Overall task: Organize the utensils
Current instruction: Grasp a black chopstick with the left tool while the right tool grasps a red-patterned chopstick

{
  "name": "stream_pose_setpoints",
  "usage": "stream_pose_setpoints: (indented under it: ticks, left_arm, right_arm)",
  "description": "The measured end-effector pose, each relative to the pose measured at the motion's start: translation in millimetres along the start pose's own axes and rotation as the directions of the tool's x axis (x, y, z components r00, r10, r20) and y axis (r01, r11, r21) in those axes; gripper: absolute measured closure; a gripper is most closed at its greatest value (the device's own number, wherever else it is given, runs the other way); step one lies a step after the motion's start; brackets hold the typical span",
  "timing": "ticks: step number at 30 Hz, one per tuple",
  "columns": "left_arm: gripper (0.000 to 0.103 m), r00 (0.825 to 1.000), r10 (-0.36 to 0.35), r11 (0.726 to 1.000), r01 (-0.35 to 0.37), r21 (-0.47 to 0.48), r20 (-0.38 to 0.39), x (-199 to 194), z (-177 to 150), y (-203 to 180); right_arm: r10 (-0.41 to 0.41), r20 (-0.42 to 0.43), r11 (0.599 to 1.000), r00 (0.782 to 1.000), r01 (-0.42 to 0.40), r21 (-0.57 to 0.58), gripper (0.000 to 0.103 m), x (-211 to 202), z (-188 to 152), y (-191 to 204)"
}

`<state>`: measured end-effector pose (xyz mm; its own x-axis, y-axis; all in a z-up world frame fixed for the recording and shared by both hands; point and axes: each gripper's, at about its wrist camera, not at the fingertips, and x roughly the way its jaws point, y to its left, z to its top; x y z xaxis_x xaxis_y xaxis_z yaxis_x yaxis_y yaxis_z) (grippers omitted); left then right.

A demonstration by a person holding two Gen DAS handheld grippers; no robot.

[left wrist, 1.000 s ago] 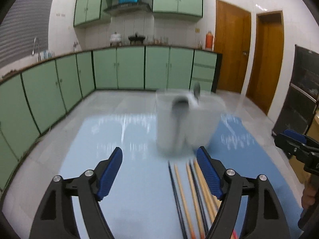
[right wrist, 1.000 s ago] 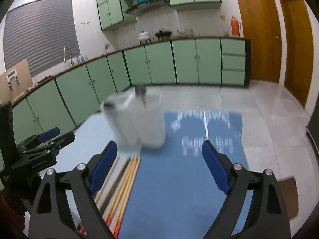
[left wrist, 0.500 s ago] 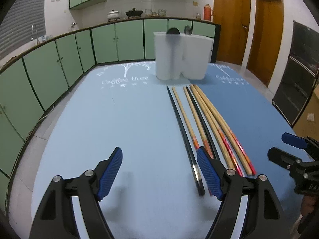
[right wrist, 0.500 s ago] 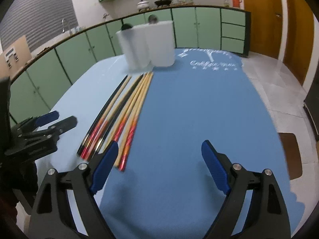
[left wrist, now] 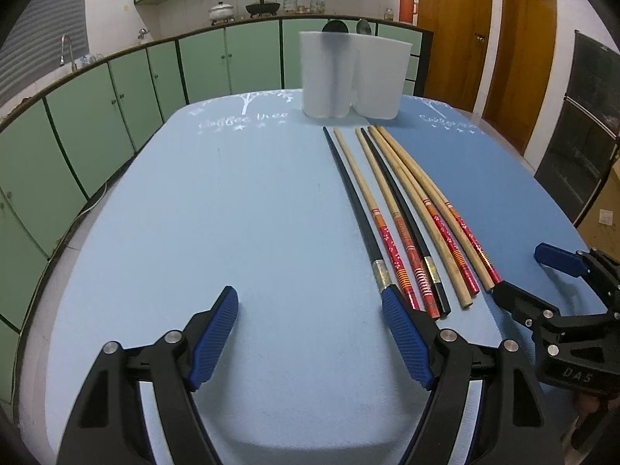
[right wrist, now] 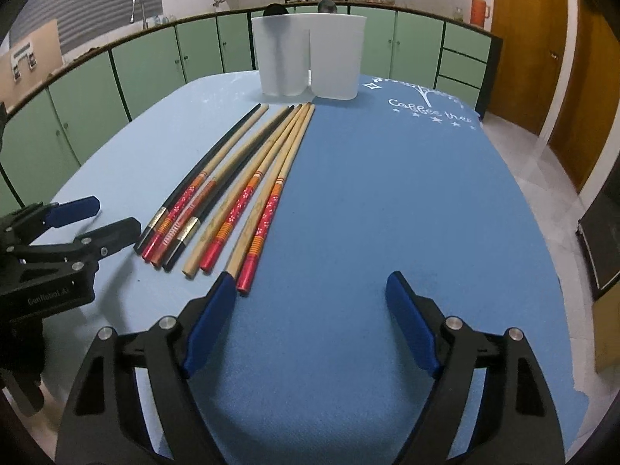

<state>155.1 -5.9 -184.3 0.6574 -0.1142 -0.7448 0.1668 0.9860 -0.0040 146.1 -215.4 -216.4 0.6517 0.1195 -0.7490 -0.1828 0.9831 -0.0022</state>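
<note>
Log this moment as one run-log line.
stage: approach | left gripper: open, empty | right gripper: closing, nothing between jaws | chopsticks: lying side by side on blue mat | white utensil holder: upright beyond them

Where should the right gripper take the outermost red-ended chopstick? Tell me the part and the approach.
Grip the red-ended chopstick near its red butt end, from above, with the closing right gripper straddling it crosswise; its outer side is free, but a neighbouring stick lies close on the other.
</note>
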Motion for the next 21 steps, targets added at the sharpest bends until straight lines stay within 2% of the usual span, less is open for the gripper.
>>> stream_pose_setpoints:
  ticks: [3,7,10,12,14,21]
  left_arm:
    - [0.028,1.0,-0.002,1.0,0.002,-0.008,-0.004,0,-2,2]
    - [0.028,1.0,-0.011,1.0,0.01,-0.009,-0.005,-3,-5,2]
    - [0.028,1.0,-0.019,1.0,0.019,-0.008,-0.008,-4,-5,-2]
    - [0.028,1.0,-0.02,1.0,0.02,-0.004,-0.012,-3,-6,-4]
    - [0.028,1.0,-0.013,1.0,0.013,0.007,-0.012,-2,-7,-7]
    - [0.029,0.999,-0.049,0.999,0.049,-0.012,-0.005,-11,-9,-7]
  right_arm:
    - [-0.035,0.002,0.999,0.999,0.035,0.029,0.027,-1,2,-8]
    - [-0.028,0.008,0.999,1.0,0.027,0.037,0.028,-5,2,-13]
    - [-0.014,0.006,0.999,1.0,0.013,0.029,0.035,-4,3,-9]
    - [0.002,0.002,1.0,1.0,-0.002,0.026,0.045,-1,3,-5]
    - [-0.001,0.013,1.0,1.0,0.0,0.023,0.048,0,3,-2]
    - [0.004,0.021,0.999,1.0,-0.005,0.046,0.051,0,3,-6]
